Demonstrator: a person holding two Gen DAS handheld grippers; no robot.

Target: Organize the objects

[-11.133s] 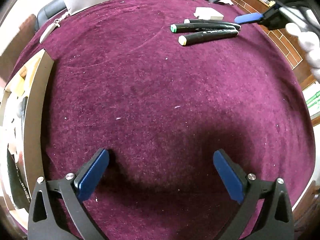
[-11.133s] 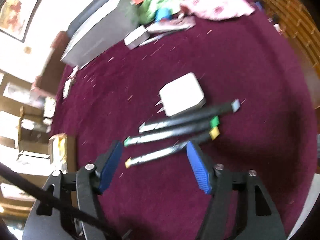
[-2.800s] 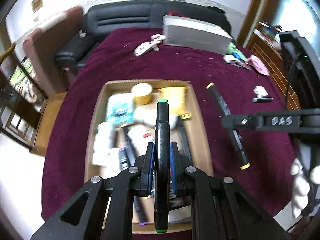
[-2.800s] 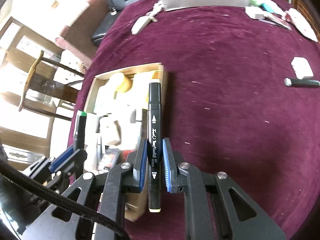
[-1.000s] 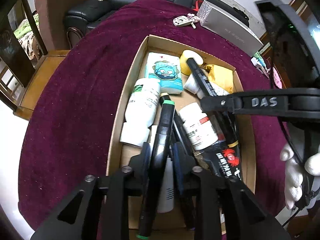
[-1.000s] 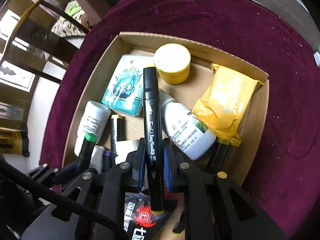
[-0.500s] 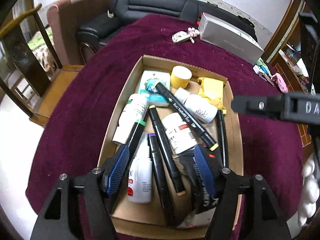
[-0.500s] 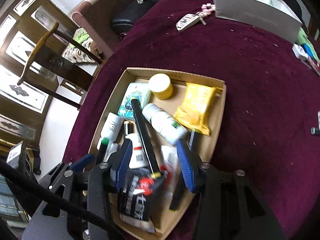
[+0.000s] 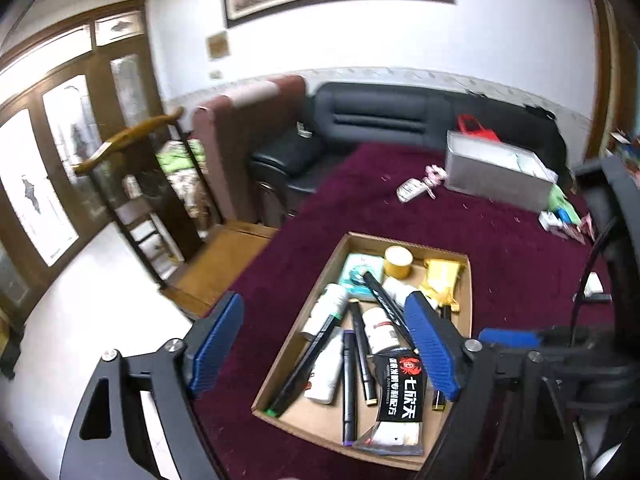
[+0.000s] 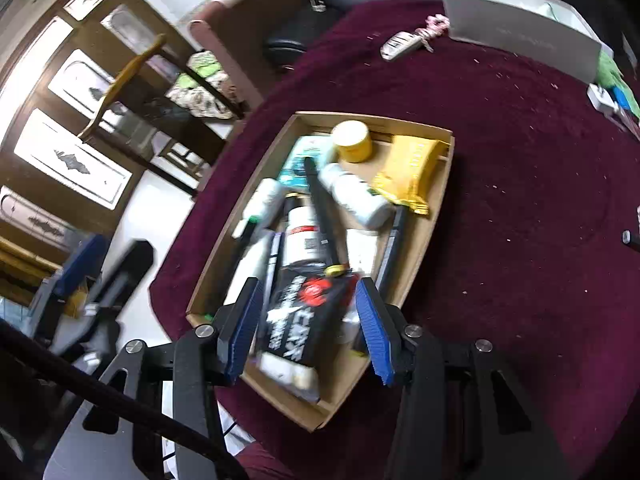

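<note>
A shallow cardboard box sits on the maroon cloth, filled with bottles, packets and several black markers. The green-capped marker lies along its left side. The yellow-tipped marker lies slanted across the bottles. My left gripper is open and empty, raised above the box's near left edge. My right gripper is open and empty, above the box's near end and a black packet. One more black marker lies far right on the cloth.
A grey box, a key fob and small clutter sit at the table's far side. A white block lies at right. A black sofa, chairs and the table's left edge border the area.
Both grippers, open after releasing their markers into the box, have lifted and pulled back. The left view has tilted up toward the room; the markers lie still in the box.
</note>
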